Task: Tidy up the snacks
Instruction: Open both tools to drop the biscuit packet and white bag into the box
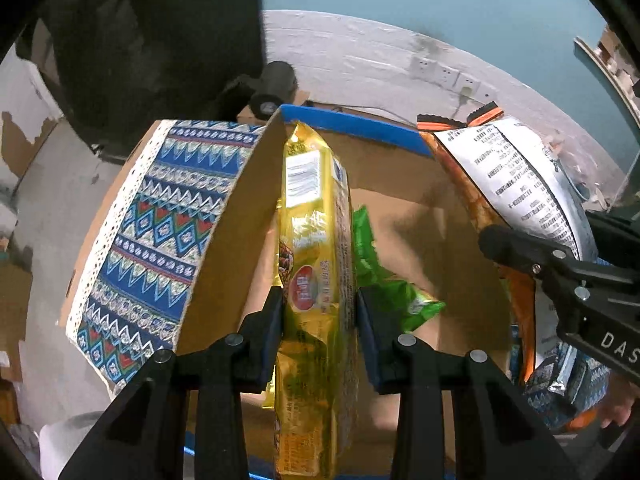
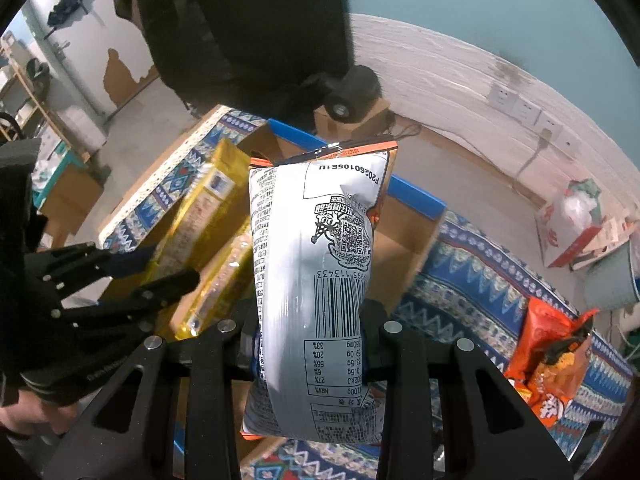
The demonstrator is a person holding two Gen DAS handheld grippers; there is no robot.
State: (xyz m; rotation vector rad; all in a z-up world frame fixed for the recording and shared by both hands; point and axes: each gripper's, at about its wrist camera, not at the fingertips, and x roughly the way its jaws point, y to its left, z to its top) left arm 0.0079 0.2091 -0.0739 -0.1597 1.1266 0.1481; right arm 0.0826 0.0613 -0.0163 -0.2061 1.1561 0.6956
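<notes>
My left gripper (image 1: 318,312) is shut on a long yellow snack pack (image 1: 316,248) and holds it upright over the open cardboard box (image 1: 404,216), close to its left wall. A green snack bag (image 1: 380,280) lies on the box floor just right of it. My right gripper (image 2: 310,332) is shut on an orange chip bag with a silver printed back (image 2: 316,280), held upright above the box (image 2: 404,236). The chip bag (image 1: 516,184) and right gripper (image 1: 560,276) show at the right of the left wrist view. The yellow pack (image 2: 208,236) and left gripper (image 2: 132,276) show at the left of the right wrist view.
The box has a blue-taped rim (image 1: 352,120) and stands on a blue patterned cloth (image 2: 480,280). Another orange snack bag (image 2: 556,356) lies on the cloth at the right. A small cardboard box with a black roll (image 2: 352,96) sits behind. A white wall with sockets (image 2: 520,108) runs behind.
</notes>
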